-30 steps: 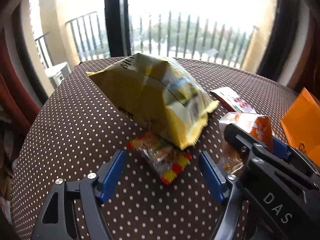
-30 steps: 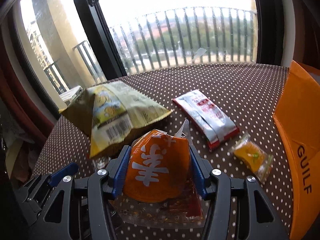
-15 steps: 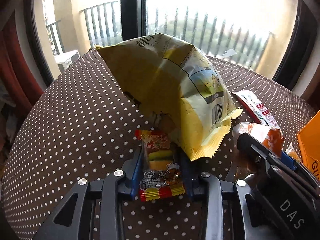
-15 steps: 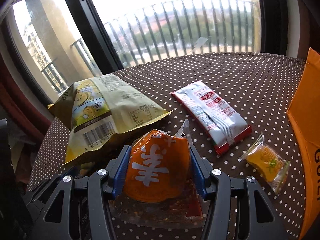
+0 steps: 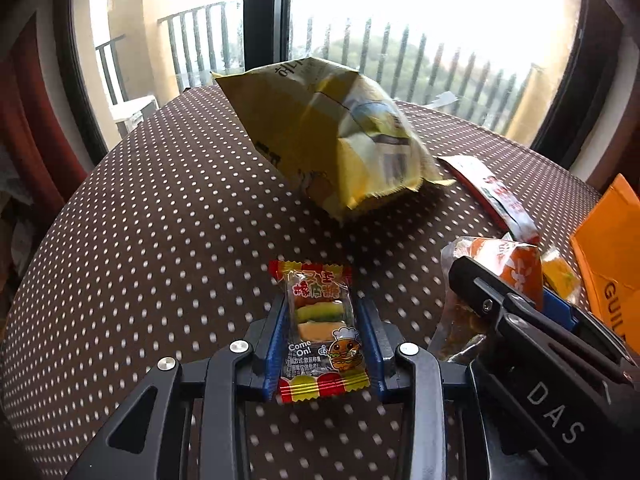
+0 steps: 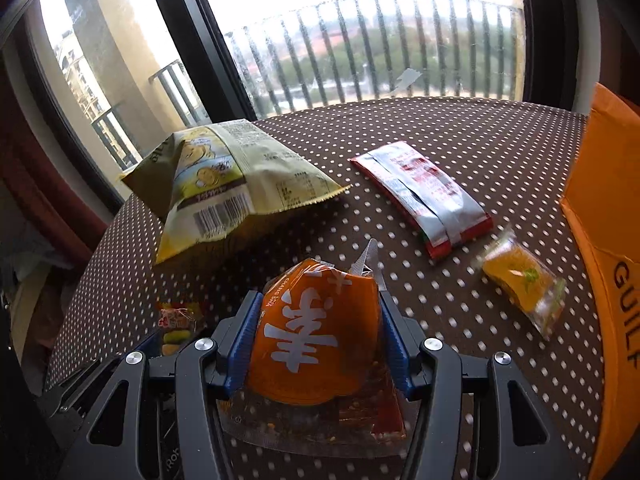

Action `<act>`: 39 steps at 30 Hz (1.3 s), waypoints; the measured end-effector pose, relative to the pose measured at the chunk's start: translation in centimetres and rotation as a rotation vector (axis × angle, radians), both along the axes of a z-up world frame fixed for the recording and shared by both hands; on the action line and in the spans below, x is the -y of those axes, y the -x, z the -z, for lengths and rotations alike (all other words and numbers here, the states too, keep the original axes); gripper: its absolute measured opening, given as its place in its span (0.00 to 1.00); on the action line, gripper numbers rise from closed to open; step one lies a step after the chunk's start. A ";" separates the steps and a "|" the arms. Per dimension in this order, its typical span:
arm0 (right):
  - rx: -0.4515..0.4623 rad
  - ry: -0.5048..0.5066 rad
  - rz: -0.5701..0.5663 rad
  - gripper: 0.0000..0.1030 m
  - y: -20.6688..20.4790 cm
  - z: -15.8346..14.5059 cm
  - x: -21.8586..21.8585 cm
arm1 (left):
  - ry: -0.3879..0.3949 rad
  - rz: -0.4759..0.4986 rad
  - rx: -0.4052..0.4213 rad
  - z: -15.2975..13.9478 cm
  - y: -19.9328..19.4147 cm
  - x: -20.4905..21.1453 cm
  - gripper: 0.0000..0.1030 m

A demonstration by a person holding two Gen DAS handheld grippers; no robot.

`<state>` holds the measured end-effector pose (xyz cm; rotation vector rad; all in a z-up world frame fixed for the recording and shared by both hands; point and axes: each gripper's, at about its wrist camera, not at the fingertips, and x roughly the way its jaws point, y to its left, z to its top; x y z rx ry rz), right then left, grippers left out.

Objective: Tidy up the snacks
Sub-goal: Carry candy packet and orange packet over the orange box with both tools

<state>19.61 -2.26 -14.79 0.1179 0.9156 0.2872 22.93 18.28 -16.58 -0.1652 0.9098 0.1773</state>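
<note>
My left gripper (image 5: 322,320) is shut on a small burger gummy candy packet (image 5: 320,332) and holds it above the dotted brown table (image 5: 160,240). My right gripper (image 6: 318,320) is shut on an orange snack packet (image 6: 316,336); both show at the right of the left wrist view, the packet (image 5: 516,260) in front. A large yellow chip bag (image 5: 340,140) lies at the back left, also in the right wrist view (image 6: 224,176). A red and silver packet (image 6: 424,192) and a small clear orange sweet (image 6: 520,280) lie on the table. An orange box (image 6: 600,240) stands at the right.
The round table's edge (image 5: 60,208) curves close on the left, with a red curtain (image 5: 32,120) beyond. A window with a black frame (image 6: 188,36) and balcony railing is behind the table.
My left gripper closed on the candy packet beside the chip bag, then lifted and drew it back from the bag. My right gripper kept hold of the orange packet.
</note>
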 end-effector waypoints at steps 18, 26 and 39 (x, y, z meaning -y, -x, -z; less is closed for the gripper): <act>0.103 0.024 0.030 0.57 6.7 -4.4 3.7 | -0.001 0.053 0.126 -4.4 7.1 5.1 0.33; 0.169 0.020 0.017 0.57 8.3 -7.3 5.4 | -0.009 0.075 0.194 -7.5 9.9 7.3 0.33; 0.285 0.001 0.013 0.58 10.4 -12.0 8.1 | -0.054 0.116 0.290 -12.9 11.7 11.6 0.33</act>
